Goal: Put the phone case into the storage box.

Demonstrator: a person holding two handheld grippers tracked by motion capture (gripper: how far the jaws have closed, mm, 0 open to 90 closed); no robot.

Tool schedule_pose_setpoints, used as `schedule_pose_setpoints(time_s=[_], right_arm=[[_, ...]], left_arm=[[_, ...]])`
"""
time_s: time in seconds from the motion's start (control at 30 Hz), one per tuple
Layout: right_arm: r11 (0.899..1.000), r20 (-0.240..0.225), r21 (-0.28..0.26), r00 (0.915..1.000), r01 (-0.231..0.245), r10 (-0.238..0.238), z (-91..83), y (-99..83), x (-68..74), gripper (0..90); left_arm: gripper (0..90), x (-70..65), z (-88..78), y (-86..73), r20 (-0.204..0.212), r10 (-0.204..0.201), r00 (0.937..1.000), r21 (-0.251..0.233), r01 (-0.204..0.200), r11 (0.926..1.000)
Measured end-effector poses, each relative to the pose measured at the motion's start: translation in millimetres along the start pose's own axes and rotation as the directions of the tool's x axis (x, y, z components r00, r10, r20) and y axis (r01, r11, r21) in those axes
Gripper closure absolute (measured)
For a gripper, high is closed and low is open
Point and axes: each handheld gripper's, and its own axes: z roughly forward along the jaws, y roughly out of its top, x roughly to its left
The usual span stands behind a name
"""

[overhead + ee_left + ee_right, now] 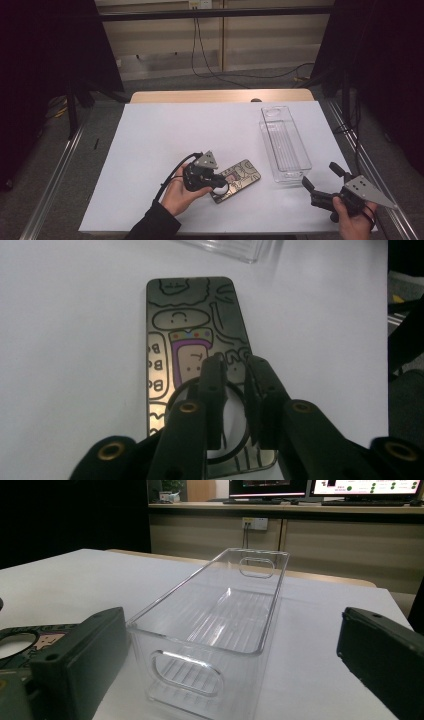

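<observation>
A decorated phone case (pixel 239 179) with cartoon drawings lies flat on the white table, in front of the person's left hand. A round ring holder (pixel 171 402) stands on its near end. My left gripper (pixel 220 183) points down at that end, and in the left gripper view (pixel 235 377) its jaws stand almost together, with the ring's right edge pinched in the narrow gap. At the table's front right corner my right gripper (pixel 320 174) is held level and open. Its jaws (pixel 232 622) frame the near end of a clear plastic bin (pixel 210 647) without touching it.
The clear bin (pixel 285 145) stands lengthwise on the right half of the white sheet (pixel 165 135), empty, with handle cut-outs at both ends. A wooden table edge (pixel 220 96) runs along the back. Metal rails flank the table on both sides.
</observation>
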Motion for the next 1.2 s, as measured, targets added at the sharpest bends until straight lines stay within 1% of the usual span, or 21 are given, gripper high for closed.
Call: schedule_pose_setpoints(time_s=[0.03,0.1,0.17,0.2,0.27,0.33,0.37,0.43,0.47,0.5,0.6,0.63,0.67,0.7,0.77,0.87,0.9,0.97,1.0,1.13,1.2], right_arm=[[1.000,-0.001,0.001,1.0000,-0.001,0.001,0.1,0.0,0.2,0.0],[1.000,-0.002,0.000,1.0000,0.001,-0.001,0.2,0.0,0.3,0.0],[1.000,-0.001,0.000,1.0000,-0.002,0.002,0.1,0.0,0.3,0.0],[1.000,-0.001,0.001,1.0000,-0.001,0.001,0.0,0.0,0.2,0.0],[1.000,-0.001,0.001,1.0000,-0.001,0.001,0.1,0.0,0.3,0.0],[1.000,-0.004,0.002,1.0000,0.002,-0.002,0.1,-0.1,0.3,0.0],[1.000,-0.004,0.002,1.0000,0.001,-0.001,0.1,-0.1,0.3,0.0],[1.000,-0.006,0.002,1.0000,0.001,-0.001,0.2,-0.2,0.3,0.0],[1.000,-0.006,0.002,1.0000,0.001,-0.001,0.2,-0.2,0.3,0.0],[1.000,-0.007,0.003,1.0000,0.001,-0.001,0.3,-0.2,0.4,0.0],[1.000,-0.006,0.003,1.0000,0.001,-0.001,0.0,-0.1,0.4,0.0],[1.000,-0.006,0.003,1.0000,0.001,-0.001,-0.1,-0.2,0.4,0.0],[1.000,-0.006,0.003,1.0000,0.001,-0.001,-0.1,-0.2,0.4,0.0],[1.000,-0.006,0.003,1.0000,0.000,0.000,-0.1,-0.2,0.3,0.0],[1.000,-0.006,0.003,1.0000,0.001,-0.001,0.0,-0.2,0.3,0.0],[1.000,-0.007,0.003,1.0000,0.001,-0.001,-0.1,-0.2,0.4,0.0],[1.000,-0.007,0.003,1.0000,0.001,-0.001,-0.1,-0.2,0.4,0.0],[1.000,-0.005,0.003,1.0000,0.000,0.000,-0.2,-0.2,0.4,0.0],[1.000,-0.005,0.003,1.0000,0.001,-0.001,-0.2,-0.2,0.4,0.0],[1.000,-0.005,0.002,1.0000,0.000,0.000,-0.1,-0.3,0.4,0.0],[1.000,-0.005,0.002,1.0000,0.000,0.000,-0.1,-0.3,0.4,0.0]], left_arm=[[85.7,-0.6,0.5,0.1,0.002,0.000,1.0000,0.008,0.000,1.0000],[87.7,-1.8,1.3,-0.2,0.005,0.009,0.9999,0.017,-0.009,0.9998],[89.7,-3.4,2.3,0.0,0.008,0.024,0.9997,0.038,-0.025,0.9990],[90.0,-4.2,3.4,-0.1,0.013,0.024,0.9996,0.044,-0.025,0.9987],[90.0,-6.4,5.9,-0.3,0.027,0.038,0.9989,0.067,-0.040,0.9969],[90.0,-9.0,8.9,-0.7,0.031,0.025,0.9992,0.076,-0.027,0.9968],[90.0,-10.2,10.5,-0.6,0.037,0.034,0.9987,0.083,-0.037,0.9958],[90.0,-11.9,13.7,-0.5,0.057,0.028,0.9980,0.091,-0.033,0.9953],[90.0,-11.9,13.7,-0.5,0.057,0.028,0.9980,0.091,-0.033,0.9953],[90.0,-13.6,15.9,-0.8,0.050,0.017,0.9986,0.095,-0.022,0.9952],[90.0,-15.2,23.1,-2.1,0.068,0.012,0.9976,0.126,-0.020,0.9918],[90.0,-16.2,24.9,-2.2,0.063,0.012,0.9979,0.139,-0.021,0.9901],[90.0,-16.2,24.9,-2.2,0.063,0.012,0.9979,0.139,-0.021,0.9901],[90.0,-17.4,28.2,-2.8,0.080,0.000,0.9968,0.152,-0.012,0.9882],[90.0,-19.7,31.1,-3.4,0.072,0.010,0.9973,0.168,-0.022,0.9856],[90.0,-20.3,35.3,-4.8,0.093,-0.003,0.9956,0.158,-0.011,0.9873],[90.0,-20.9,35.9,-4.8,0.082,-0.001,0.9966,0.169,-0.013,0.9855],[90.0,-21.4,39.1,-6.2,0.101,-0.003,0.9949,0.170,-0.015,0.9854],[90.0,-22.5,40.2,-7.0,0.093,0.004,0.9957,0.183,-0.021,0.9830],[90.0,-22.9,42.1,-8.0,0.087,0.000,0.9962,0.175,-0.015,0.9844],[90.0,-22.6,42.1,-8.2,0.094,-0.004,0.9956,0.173,-0.013,0.9848]])
